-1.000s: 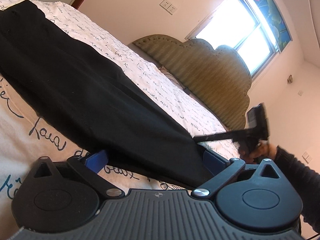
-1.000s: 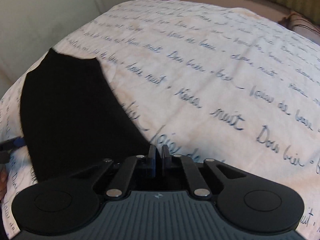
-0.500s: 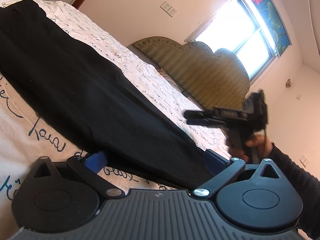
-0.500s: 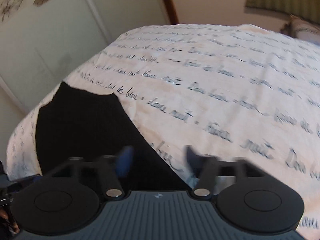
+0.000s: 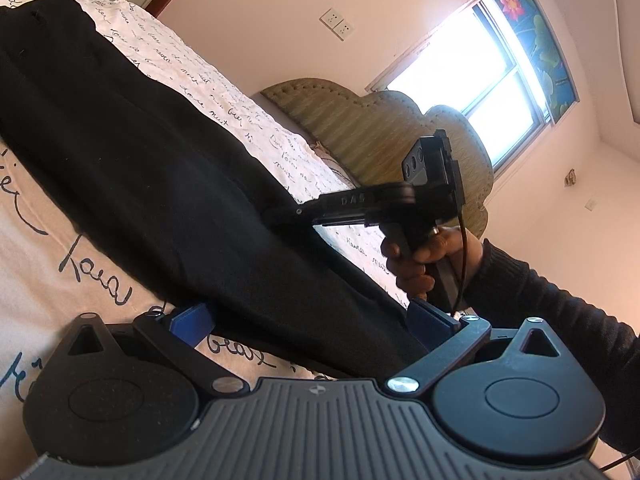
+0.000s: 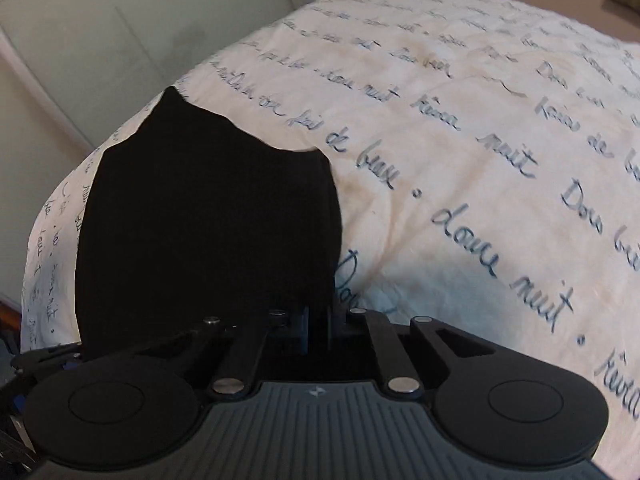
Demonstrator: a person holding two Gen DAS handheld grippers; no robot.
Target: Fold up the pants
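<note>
Bedroom with padded headboard (image 5: 384, 128) and bright window (image 5: 488, 80), script-printed bedspread (image 6: 460, 168), black pants (image 5: 152, 184) stretched flat along its near edge, left gripper (image 5: 308, 320) spread wide around the cloth, right gripper (image 6: 318, 322) pinched onto the pants' right edge.

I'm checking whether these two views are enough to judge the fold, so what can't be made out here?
- Left wrist view: the pants' near end is hidden by the left gripper body.
- Left wrist view: the right gripper's fingers merge with the black cloth; grip unclear.
- Right wrist view: the fingers look closed at the pants' edge, but black on black hides any pinched cloth.
- Right wrist view: creases are lost in the dark fabric.
</note>
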